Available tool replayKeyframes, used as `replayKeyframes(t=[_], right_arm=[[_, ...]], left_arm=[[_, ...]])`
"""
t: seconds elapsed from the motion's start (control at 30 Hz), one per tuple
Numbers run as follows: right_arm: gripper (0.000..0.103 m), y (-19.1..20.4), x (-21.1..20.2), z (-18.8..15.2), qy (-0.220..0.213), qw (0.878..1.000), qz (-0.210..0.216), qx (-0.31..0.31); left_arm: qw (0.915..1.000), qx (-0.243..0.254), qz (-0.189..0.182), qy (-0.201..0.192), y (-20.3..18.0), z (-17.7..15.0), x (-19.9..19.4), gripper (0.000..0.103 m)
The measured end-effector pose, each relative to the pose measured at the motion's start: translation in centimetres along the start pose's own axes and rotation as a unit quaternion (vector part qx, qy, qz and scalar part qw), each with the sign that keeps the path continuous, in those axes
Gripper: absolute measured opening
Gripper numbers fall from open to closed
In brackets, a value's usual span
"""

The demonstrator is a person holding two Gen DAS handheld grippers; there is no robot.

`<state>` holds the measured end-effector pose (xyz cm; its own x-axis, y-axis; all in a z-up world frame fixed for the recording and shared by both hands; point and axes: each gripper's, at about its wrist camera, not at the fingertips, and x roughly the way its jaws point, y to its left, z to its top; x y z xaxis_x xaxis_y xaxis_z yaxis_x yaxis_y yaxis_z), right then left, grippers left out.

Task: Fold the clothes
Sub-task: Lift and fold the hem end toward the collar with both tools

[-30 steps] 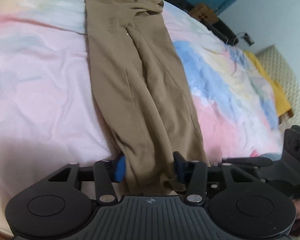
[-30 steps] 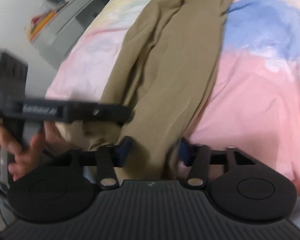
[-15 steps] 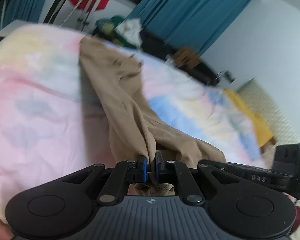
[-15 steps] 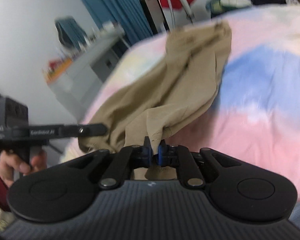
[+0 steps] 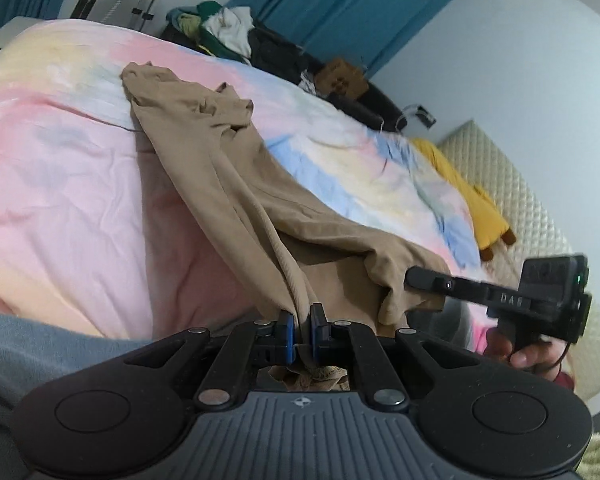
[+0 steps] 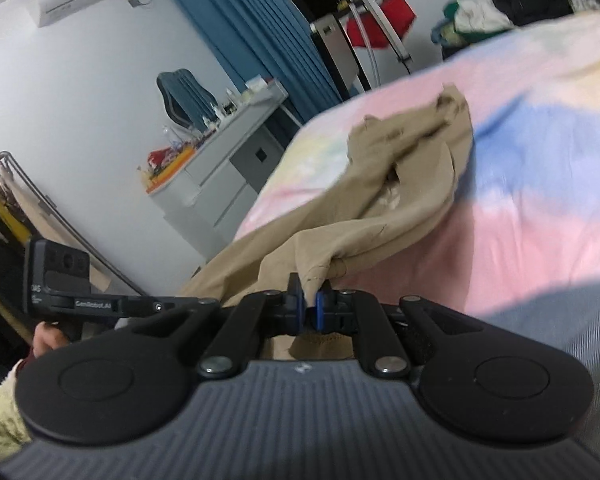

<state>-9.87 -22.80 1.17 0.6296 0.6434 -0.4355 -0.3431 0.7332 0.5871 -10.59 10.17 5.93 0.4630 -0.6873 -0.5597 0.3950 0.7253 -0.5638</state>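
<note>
On the bed | trousers, far end down, near end lifted | my left tongs pinch one edge | my right tongs pinch another, perhaps a hem; blurred

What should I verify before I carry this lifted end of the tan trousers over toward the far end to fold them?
1. Left gripper shut on the tan trousers: ok, cloth is pinched between the blue pads.
2. Right gripper shut on the same garment: ok, a fold of cloth sits between its pads.
3. Near end lifted off the pastel bedsheet: ok.
4. Far end flat and square: not ok, it lies bunched and creased.
5. Both legs aligned: cannot tell, the cloth sags between the grippers.
6. Yellow garment away from the fold path: ok, it lies apart near the headboard.
</note>
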Motion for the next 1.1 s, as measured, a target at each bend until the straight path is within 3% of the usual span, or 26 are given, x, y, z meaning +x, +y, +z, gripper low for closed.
replayKeyframes(t=[0.17,0.4,0.7,0.87,1.1], right_arm=[[0.01,0.1,0.0,1.8,-0.03,0.999,0.01,-0.003],[0.01,-2.1,4.1,8.7,-0.071,0.997,0.019,0.03],[0.01,-6.8,13.0,16.6,-0.098,0.993,-0.027,0.057],[0.01,-11.3,19.3,18.8,-0.086,0.989,-0.065,0.102],[0.011,-15.6,26.9,17.9,-0.033,0.987,-0.14,0.069]], left_arm=[[0.9997,0.015,-0.006,-0.019,-0.8,0.9,-0.4,0.008],[0.9941,0.037,0.01,-0.101,0.2,9.9,1.2,0.009],[0.9874,0.014,0.059,-0.146,5.2,19.9,9.6,0.01],[0.9847,0.001,0.108,-0.137,10.3,23.2,15.6,0.01],[0.9838,-0.008,0.159,-0.082,16.2,23.7,23.9,0.01]])
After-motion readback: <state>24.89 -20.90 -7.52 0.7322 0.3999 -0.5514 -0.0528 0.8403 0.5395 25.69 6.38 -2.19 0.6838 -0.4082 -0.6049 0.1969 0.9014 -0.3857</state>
